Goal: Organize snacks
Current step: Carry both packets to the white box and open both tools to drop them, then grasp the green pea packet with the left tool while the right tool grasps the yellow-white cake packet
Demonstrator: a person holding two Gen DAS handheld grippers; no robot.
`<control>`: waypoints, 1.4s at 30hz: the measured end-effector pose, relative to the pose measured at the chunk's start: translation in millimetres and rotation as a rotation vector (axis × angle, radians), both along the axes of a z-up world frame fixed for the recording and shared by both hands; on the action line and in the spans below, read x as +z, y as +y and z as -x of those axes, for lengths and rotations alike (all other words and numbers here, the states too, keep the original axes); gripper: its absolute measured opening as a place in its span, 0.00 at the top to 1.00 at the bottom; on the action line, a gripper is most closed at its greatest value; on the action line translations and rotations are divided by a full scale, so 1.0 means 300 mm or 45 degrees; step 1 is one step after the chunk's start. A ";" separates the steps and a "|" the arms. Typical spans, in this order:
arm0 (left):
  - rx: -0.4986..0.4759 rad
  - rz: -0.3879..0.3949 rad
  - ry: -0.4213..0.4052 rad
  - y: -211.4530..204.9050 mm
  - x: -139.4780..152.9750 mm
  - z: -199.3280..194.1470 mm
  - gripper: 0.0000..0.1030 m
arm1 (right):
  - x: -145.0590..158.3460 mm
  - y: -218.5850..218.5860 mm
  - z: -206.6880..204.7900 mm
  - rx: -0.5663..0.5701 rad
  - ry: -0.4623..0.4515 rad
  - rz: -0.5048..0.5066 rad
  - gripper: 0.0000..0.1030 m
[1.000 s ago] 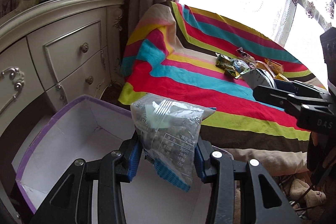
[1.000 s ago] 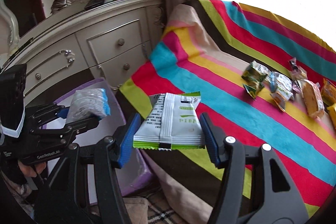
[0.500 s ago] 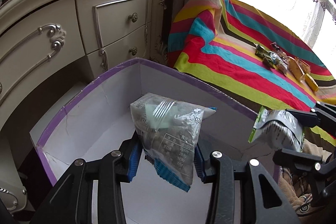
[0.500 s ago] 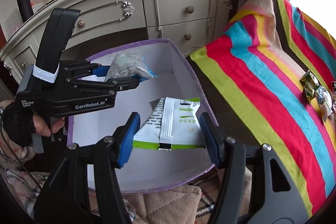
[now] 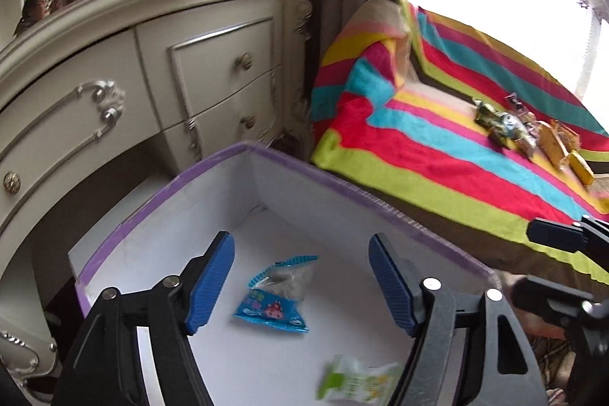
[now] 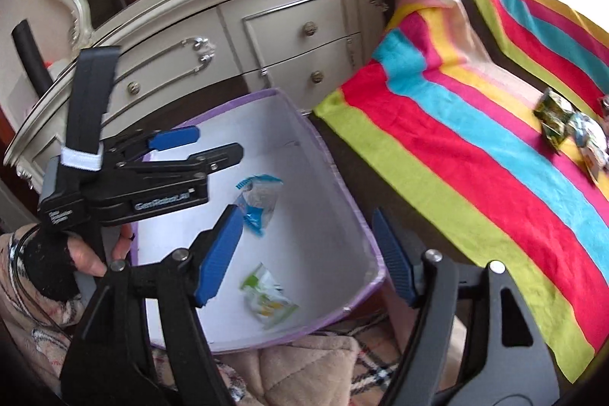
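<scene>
A white box with a purple rim [image 5: 342, 183] [image 6: 335, 170] stands on the floor beside the striped bed. A clear and blue snack bag [image 5: 276, 293] [image 6: 257, 196] and a white and green snack packet [image 5: 357, 383] [image 6: 266, 295] lie on the box's floor. My left gripper [image 5: 300, 282] [image 6: 213, 141] is open and empty above the box. My right gripper [image 6: 310, 250] is open and empty over the box's near side. Several more snack packets [image 5: 529, 136] [image 6: 571, 128] lie on the striped blanket.
A cream dresser with drawers [image 5: 152, 71] [image 6: 266, 33] stands behind the box. The striped blanket [image 5: 437, 155] [image 6: 475, 147] covers the bed to the right. A beige quilted fabric [image 6: 304, 368] lies under the box's near edge.
Both grippers have opened over the box. The clear and blue bag and the white and green packet have dropped from them onto the box's floor.
</scene>
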State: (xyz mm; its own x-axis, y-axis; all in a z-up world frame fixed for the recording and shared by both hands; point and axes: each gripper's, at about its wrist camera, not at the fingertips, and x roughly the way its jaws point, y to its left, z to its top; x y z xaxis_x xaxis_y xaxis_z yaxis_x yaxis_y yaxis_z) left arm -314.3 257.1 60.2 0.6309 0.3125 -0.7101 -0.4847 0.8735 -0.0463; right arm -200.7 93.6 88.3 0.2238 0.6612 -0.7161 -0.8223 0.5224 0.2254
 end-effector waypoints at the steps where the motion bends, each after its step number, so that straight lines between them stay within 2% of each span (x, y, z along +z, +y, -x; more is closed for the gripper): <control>1: -0.045 -0.001 -0.022 -0.028 0.019 -0.031 0.22 | -0.003 -0.034 -0.038 -0.064 0.001 0.008 0.29; 2: -0.094 0.003 -0.041 -0.056 0.033 -0.066 0.19 | -0.007 -0.073 -0.078 -0.132 0.001 0.015 0.29; 6: -0.301 0.068 -0.059 -0.165 0.053 -0.246 0.19 | -0.005 -0.250 -0.261 -0.412 0.005 0.007 0.29; 12: -0.416 0.174 -0.050 -0.288 0.014 -0.552 0.19 | -0.091 -0.471 -0.617 -0.775 0.101 -0.018 0.29; 16: -0.421 0.245 -0.037 -0.326 -0.024 -0.735 0.19 | -0.145 -0.510 -0.813 -0.887 0.135 -0.021 0.29; 19: -0.395 0.280 -0.071 -0.331 -0.035 -0.809 0.19 | -0.173 -0.458 -0.913 -0.893 0.182 -0.036 0.29; 22: -0.385 0.277 -0.048 -0.337 -0.057 -0.875 0.19 | -0.212 -0.396 -0.988 -0.898 0.193 0.017 0.29; 27: -0.418 0.262 -0.029 -0.356 -0.075 -0.958 0.19 | -0.243 -0.371 -1.026 -0.842 0.107 0.172 0.31; 28: -0.434 0.264 -0.027 -0.367 -0.079 -0.973 0.19 | -0.238 -0.391 -1.020 -0.819 0.094 0.161 0.50; 29: -0.449 0.265 -0.023 -0.379 -0.084 -0.992 0.19 | -0.229 -0.421 -1.007 -0.817 0.092 0.137 0.57; 32: -0.482 0.249 0.002 -0.423 -0.109 -1.058 0.19 | -0.209 -0.520 -0.950 -0.834 0.063 0.106 0.58; 37: -0.516 0.194 0.066 -0.493 -0.170 -1.167 0.19 | -0.206 -0.647 -0.854 -0.841 0.082 0.085 0.58; 38: -0.532 0.156 0.094 -0.514 -0.179 -1.180 0.23 | -0.207 -0.669 -0.835 -0.849 0.080 0.084 0.58; 39: -0.552 0.084 0.111 -0.540 -0.178 -1.182 0.47 | -0.207 -0.687 -0.820 -0.863 0.078 0.082 0.58; 40: -0.578 0.040 0.120 -0.564 -0.174 -1.178 0.64 | -0.198 -0.696 -0.811 -0.872 0.083 0.073 0.58; 42: -0.614 0.071 0.111 -0.579 -0.161 -1.151 0.64 | -0.193 -0.719 -0.785 -0.875 0.087 0.056 0.58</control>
State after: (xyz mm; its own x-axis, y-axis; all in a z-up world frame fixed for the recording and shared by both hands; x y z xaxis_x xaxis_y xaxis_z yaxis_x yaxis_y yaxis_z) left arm 31.1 83.3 11.8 0.6318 -0.0404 -0.7741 -0.0298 0.9966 -0.0763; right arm 34.7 -122.0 30.4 0.5353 0.3558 -0.7661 -0.2863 0.9297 0.2317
